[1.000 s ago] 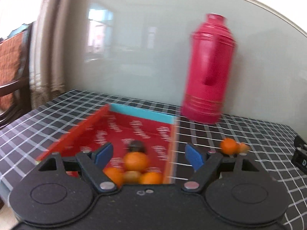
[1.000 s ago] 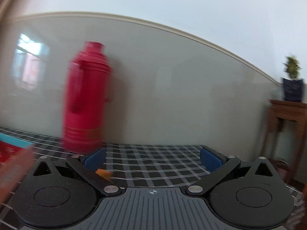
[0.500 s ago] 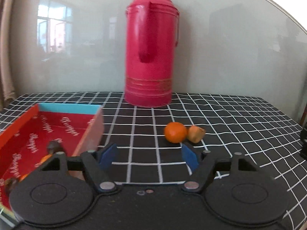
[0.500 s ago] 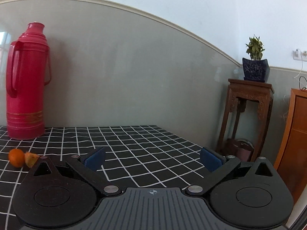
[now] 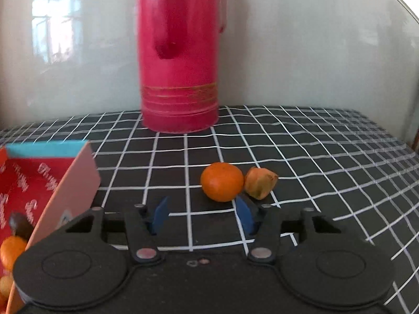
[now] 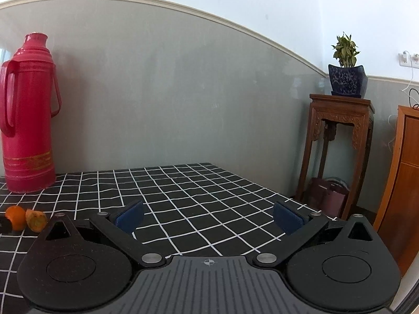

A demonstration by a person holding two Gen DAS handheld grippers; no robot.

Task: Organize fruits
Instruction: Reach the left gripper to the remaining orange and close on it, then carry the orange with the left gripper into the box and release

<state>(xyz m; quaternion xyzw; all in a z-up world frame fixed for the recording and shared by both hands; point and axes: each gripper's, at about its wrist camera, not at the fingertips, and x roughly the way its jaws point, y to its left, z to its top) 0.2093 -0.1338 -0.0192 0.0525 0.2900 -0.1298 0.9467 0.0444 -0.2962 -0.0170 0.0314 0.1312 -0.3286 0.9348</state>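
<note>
Tangerine (image 5: 222, 181) (one) touches one brownish fruit (image 5: 259, 183); two grippers agape.

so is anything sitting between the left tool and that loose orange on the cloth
Nothing visible does. The left tool is open, and only bare checked tablecloth lies between it and the orange. A browner fruit piece sits against the orange's right side, not in front.
</note>
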